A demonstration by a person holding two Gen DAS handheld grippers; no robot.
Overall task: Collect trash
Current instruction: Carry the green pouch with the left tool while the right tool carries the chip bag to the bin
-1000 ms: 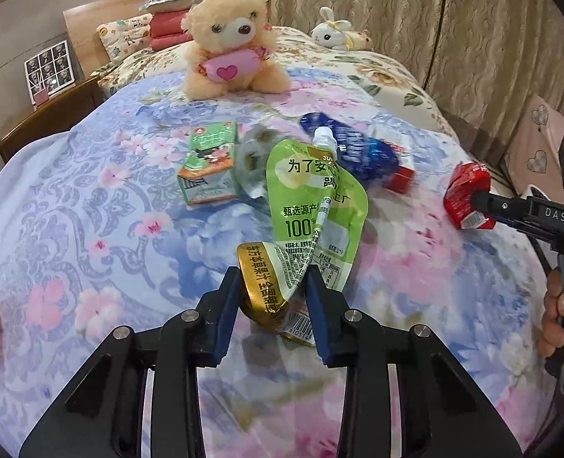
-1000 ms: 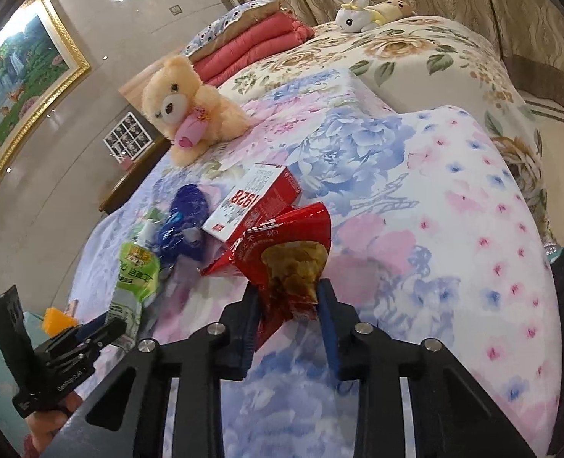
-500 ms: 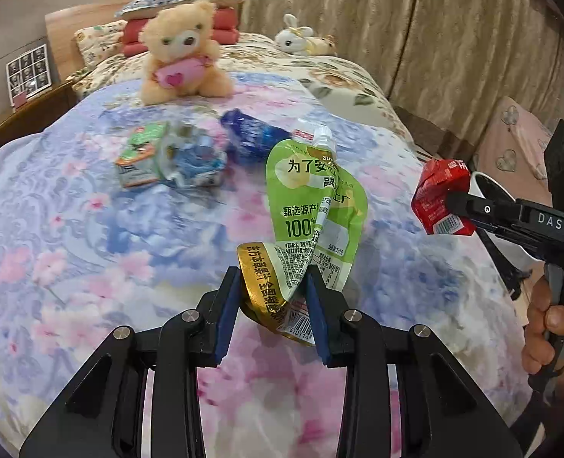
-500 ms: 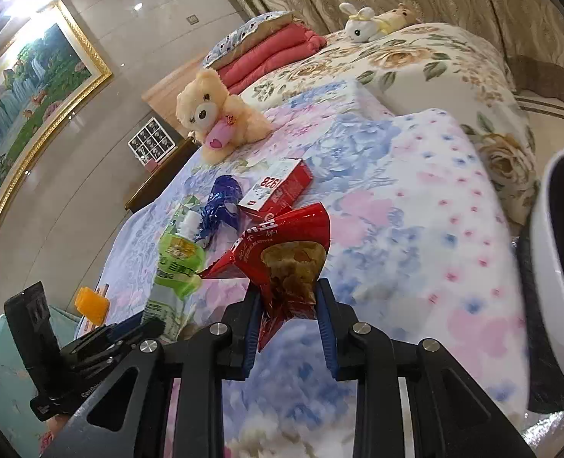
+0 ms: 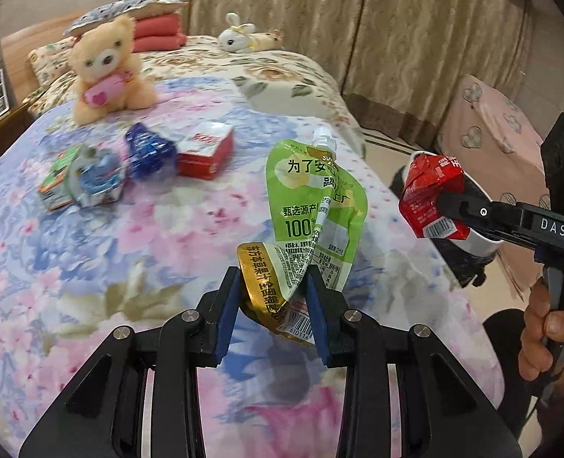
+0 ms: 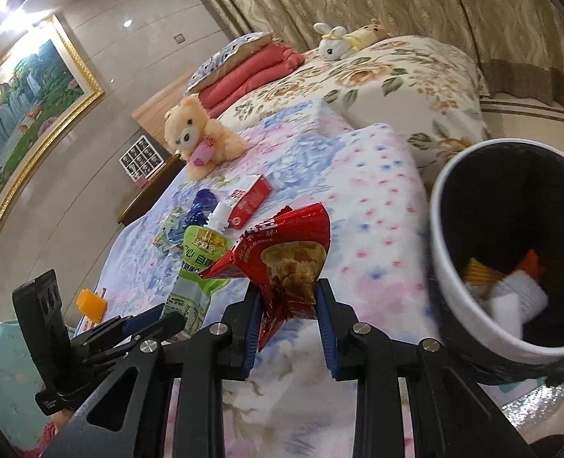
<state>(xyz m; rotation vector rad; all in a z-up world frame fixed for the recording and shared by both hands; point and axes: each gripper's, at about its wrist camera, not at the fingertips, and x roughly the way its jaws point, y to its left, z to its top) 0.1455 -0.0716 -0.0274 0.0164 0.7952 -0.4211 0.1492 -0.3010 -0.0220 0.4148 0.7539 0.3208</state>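
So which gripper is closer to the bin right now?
Right. The right gripper, shut on the red wrapper, is beside the bin; the left gripper, holding the green pouch, is farther back over the bed.

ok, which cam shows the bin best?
Right wrist: the bin fills the right side, with rim, dark inside and trash at the bottom visible. In the left wrist view only a sliver of bin shows, behind the red wrapper and right gripper.

Both grippers swung rightward off the bed, trash bin (image 6: 450, 267) now large beside the red snack wrapper (image 6: 286, 259), green pouch (image 5: 312, 206) carried past the bed's remaining litter, red box (image 5: 205, 149) newly in left view
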